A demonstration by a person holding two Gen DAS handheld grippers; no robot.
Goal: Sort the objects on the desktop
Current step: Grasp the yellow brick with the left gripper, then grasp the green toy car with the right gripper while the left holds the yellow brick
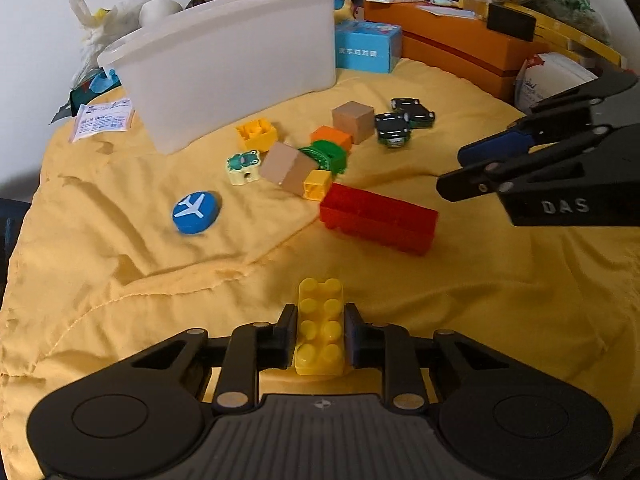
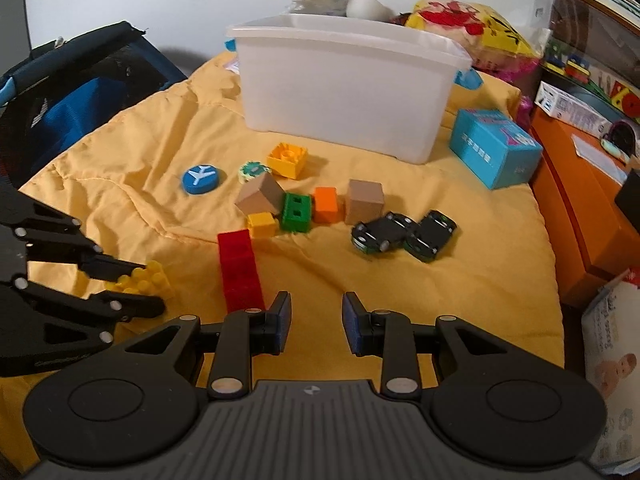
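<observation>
Looking through the left wrist camera, I am seeing my left gripper (image 1: pixel 319 330) clamping a long yellow brick (image 1: pixel 320 326) between its pads, studs up, just above the yellow cloth (image 1: pixel 120 272). Beyond it a red brick (image 1: pixel 378 218), a blue airplane disc (image 1: pixel 196 213) and the white bin (image 1: pixel 224 64) are sitting on the cloth. Switching to the right wrist camera, I am seeing my right gripper (image 2: pixel 316 322) hanging partly open with nothing between its pads, near the red brick's end, while two toy cars (image 2: pixel 404 234) are lying touching, farther back.
</observation>
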